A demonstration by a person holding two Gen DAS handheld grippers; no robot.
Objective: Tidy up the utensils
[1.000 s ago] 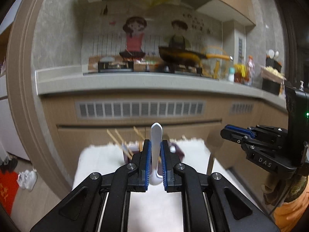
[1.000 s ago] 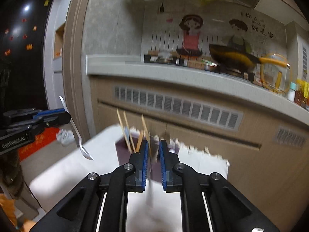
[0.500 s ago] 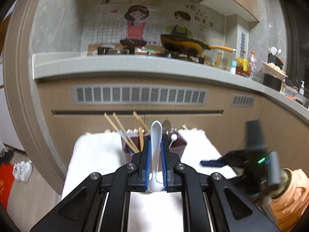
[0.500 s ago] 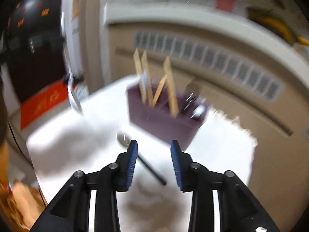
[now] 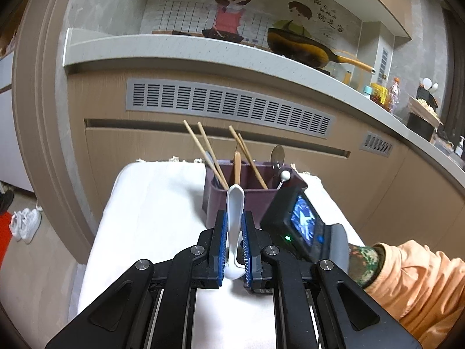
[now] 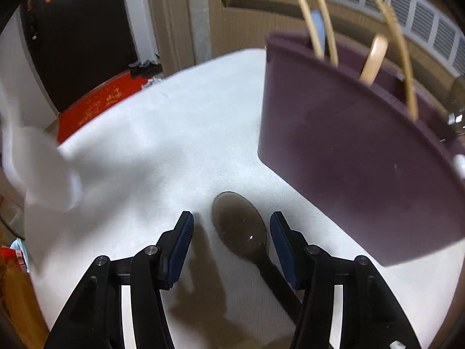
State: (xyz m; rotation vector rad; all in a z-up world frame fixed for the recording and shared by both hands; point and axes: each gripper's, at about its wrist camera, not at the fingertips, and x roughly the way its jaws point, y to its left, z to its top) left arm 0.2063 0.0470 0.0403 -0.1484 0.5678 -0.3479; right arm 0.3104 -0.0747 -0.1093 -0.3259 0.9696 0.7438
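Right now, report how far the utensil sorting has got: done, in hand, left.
Done: chopsticks, a wooden spoon and a metal spoon stand in the purple holder. In hand: the left gripper is shut on a white spoon, not yet in the holder. Left: a dark spoon lies on the white cloth; the right gripper is opening around it without touching.

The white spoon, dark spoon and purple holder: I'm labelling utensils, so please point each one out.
white spoon (image 5: 234,215), left wrist view, on its handle between the pads.
dark spoon (image 6: 239,226), right wrist view, on its bowl.
purple holder (image 6: 348,157), right wrist view, on its front wall.
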